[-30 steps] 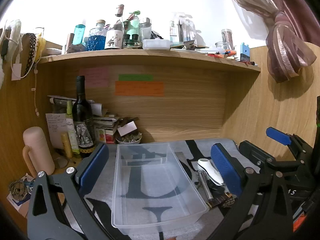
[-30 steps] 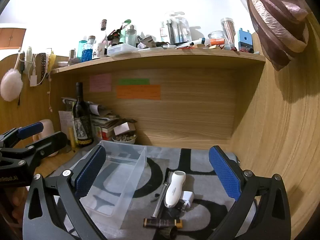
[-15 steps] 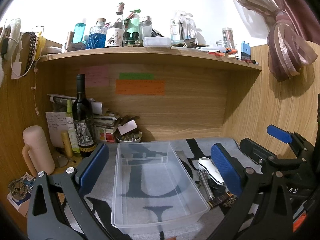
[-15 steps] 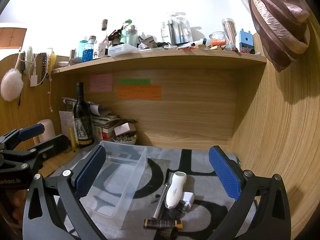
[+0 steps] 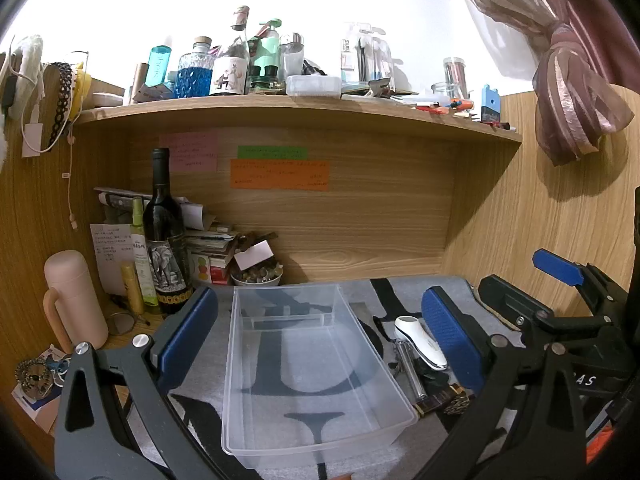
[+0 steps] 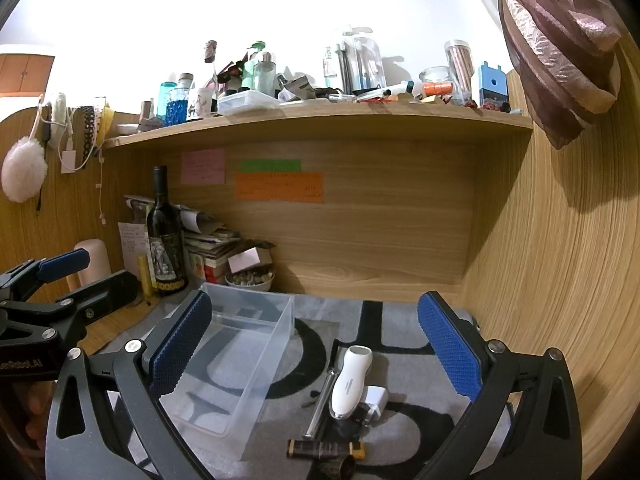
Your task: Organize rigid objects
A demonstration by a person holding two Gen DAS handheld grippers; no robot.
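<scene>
A clear plastic bin (image 5: 312, 364) lies empty on the grey patterned mat, between the open fingers of my left gripper (image 5: 320, 344). It also shows in the right wrist view (image 6: 236, 356). Right of it lie a white handheld device (image 6: 352, 384), a metal rod (image 6: 320, 404), a white charger plug (image 6: 376, 398) and a brown tube (image 6: 324, 449). My right gripper (image 6: 316, 352) is open and empty above these. The white device (image 5: 420, 342) and the rod (image 5: 410, 368) also show in the left wrist view.
A dark wine bottle (image 5: 164, 240), a pink flask (image 5: 72, 300), stacked books and a small bowl (image 5: 258, 276) crowd the back left corner. A wooden shelf (image 5: 280, 110) loaded with bottles runs overhead. A wooden wall (image 6: 560, 280) closes the right side.
Both grippers have drifted very slightly; the scene sits marginally lower in the views. Nothing was picked up or moved.
</scene>
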